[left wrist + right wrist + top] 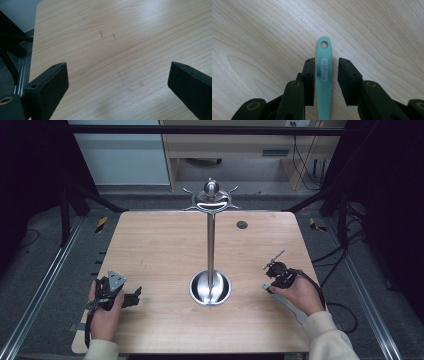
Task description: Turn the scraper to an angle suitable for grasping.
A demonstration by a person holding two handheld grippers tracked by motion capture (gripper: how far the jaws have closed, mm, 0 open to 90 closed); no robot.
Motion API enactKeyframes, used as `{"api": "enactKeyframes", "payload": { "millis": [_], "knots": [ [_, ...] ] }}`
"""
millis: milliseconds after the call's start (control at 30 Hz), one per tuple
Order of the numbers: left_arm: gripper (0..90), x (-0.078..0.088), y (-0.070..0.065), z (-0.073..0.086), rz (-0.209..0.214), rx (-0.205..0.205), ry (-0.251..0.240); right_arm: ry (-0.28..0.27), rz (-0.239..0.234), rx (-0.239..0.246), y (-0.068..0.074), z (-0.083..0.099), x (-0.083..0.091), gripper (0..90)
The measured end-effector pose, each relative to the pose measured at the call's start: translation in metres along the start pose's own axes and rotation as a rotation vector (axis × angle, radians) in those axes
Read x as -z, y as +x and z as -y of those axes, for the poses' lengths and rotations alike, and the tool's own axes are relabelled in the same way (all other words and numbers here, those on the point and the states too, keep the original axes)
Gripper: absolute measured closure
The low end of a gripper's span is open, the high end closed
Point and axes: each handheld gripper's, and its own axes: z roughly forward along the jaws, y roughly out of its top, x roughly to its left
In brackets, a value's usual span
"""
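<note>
Jaws: left gripper (117,75) spread wide, nothing btwn, just bare light wooden table (130,37). Right gripper (326,75) jaws partly closed either side of 1 slim teal plastic handle (324,72) w/ hang hole at tip and pale oval logo; small gaps both sides, grip can't tell. 1 tall steel hook stand (210,245) w/ round base sits btwn both grippers, well apart.
</note>
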Motion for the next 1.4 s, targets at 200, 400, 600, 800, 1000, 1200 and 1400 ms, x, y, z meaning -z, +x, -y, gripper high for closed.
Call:
{"api": "enactKeyframes", "payload": {
  "millis": [200, 400, 600, 800, 1000, 1200, 1400],
  "knots": [
    [3.1, 0.0, 0.0, 0.0, -0.001, 0.001, 0.0, 0.044, -0.005, 0.01, 0.001, -0.001, -0.006, 67.7],
    [3.0, 0.0, -0.001, 0.0, -0.001, -0.005, 0.003, 0.047, -0.014, 0.018, -0.003, -0.001, -0.009, 69.9],
    [3.0, -0.001, -0.001, 0.0, -0.001, -0.006, 0.005, 0.041, -0.026, 0.045, -0.005, -0.001, -0.009, 74.0],
    [3.1, -0.001, -0.001, 0.0, 0.0, -0.007, 0.007, 0.024, -0.053, 0.013, -0.004, 0.0, -0.003, 74.2],
    [3.0, -0.001, -0.001, 0.0, -0.001, -0.006, 0.006, -0.026, -0.047, 0.012, -0.002, 0.002, 0.019, 74.4],
    [3.0, -0.002, -0.002, 0.001, 0.001, -0.012, 0.012, -0.13, -0.061, 0.031, 0.003, -0.002, 0.046, 74.4],
    [3.0, -0.002, -0.003, 0.001, 0.0, -0.015, 0.017, -0.231, -0.064, 0.05, 0.01, -0.006, 0.074, 74.5]
  ]
}}
